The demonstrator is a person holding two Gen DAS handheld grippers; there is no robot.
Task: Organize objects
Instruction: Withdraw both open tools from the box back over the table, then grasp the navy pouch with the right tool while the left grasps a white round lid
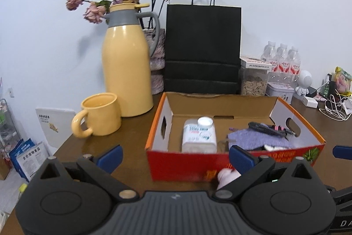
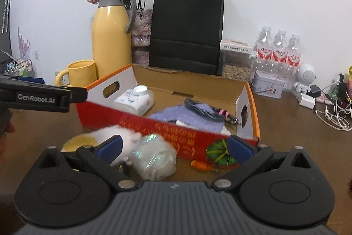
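Observation:
A red and orange cardboard box (image 1: 198,165) (image 2: 136,122) stands open on the brown table. Inside lie a white bottle (image 1: 199,133) (image 2: 134,99), a purple cloth (image 1: 257,138) (image 2: 193,116) and a black coiled brush (image 1: 268,128) (image 2: 204,111). My left gripper (image 1: 176,156) is open in front of the box's near wall, holding nothing. A white fluffy toy (image 1: 226,175) (image 2: 123,134) lies outside the box by that wall. My right gripper (image 2: 175,147) is open, with the toy and a shiny wrapped bundle (image 2: 154,158) between its fingers, the toy against the left finger.
A yellow jug (image 1: 126,63), yellow mug (image 1: 99,115), dried flowers and a black paper bag (image 1: 202,47) stand behind the box. Water bottles (image 2: 278,47), a seed jar, a tin and tangled cables (image 2: 334,111) fill the right. A small toy carrot (image 2: 201,165) lies by the box front.

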